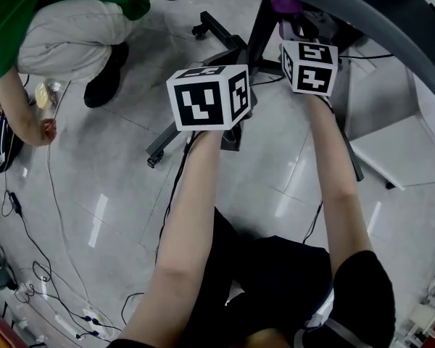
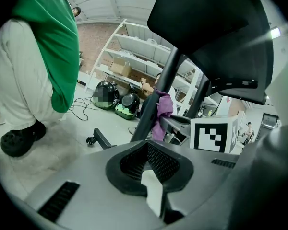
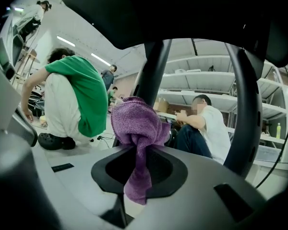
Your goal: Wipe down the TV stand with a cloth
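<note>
- Right gripper (image 3: 137, 174): jaws clamped on the purple cloth (image 3: 137, 128).
- Purple cloth: bunched; long axis runs along the jaws, with the wad pointing out past the tips and a narrow tail trailing back through them towards the camera. The wad sits at the TV stand (image 3: 153, 71), beside its dark upright post; contact cannot be judged.
- TV stand: post upright, wheeled legs spread on the pale tiled floor (image 1: 116, 194).
- Left gripper (image 2: 151, 169): jaws together, nothing between them, near the stand's base.
- Person in green top (image 1: 58, 20): crouched, well apart to the left.
</note>
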Demonstrator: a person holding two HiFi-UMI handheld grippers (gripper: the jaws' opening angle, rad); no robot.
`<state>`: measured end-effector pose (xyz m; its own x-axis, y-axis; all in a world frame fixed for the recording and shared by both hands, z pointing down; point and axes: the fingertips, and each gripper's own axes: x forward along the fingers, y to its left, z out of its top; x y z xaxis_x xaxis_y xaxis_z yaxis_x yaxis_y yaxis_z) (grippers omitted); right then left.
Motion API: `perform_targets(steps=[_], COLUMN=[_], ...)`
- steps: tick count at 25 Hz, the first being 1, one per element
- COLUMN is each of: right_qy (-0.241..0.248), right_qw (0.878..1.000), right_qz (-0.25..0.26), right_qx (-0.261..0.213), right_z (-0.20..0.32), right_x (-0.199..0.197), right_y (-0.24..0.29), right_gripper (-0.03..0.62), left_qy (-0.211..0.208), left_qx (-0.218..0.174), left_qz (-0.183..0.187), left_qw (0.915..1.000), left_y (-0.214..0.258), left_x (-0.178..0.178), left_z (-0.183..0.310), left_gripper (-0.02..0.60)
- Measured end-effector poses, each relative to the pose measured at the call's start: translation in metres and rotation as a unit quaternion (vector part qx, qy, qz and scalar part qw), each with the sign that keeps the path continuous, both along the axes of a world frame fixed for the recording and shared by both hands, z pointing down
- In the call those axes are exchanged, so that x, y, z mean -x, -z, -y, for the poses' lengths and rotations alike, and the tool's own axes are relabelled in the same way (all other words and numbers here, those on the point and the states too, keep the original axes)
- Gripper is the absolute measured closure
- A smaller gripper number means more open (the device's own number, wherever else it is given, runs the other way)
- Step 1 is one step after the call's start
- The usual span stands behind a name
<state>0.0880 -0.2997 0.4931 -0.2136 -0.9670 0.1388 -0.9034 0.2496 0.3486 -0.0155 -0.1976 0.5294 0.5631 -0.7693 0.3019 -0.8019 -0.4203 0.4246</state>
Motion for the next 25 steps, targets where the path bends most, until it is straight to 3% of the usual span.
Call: perform_targets(steps=[14,25], right_qy=[-0.004,0.01], right_qw=[0.997,0.983], right_qz=[-0.044,-0.131], right_qx=[0.069,0.128], right_z=[-0.002,-0.008], right_x=[0.005,0.011], right_y=[-0.087,-0.169], right_gripper=[0.526,0.526], left_qy=[-0.008,-0.02], left_qx=[0.006,0.013], left_qz=[0.017,0.031], left_qw=[0.9998,0.9992], left_y=[-0.008,-0.016], left_x=[0.001,-0.005], left_z=[0.001,0.0], left_gripper=[0.575,0.575])
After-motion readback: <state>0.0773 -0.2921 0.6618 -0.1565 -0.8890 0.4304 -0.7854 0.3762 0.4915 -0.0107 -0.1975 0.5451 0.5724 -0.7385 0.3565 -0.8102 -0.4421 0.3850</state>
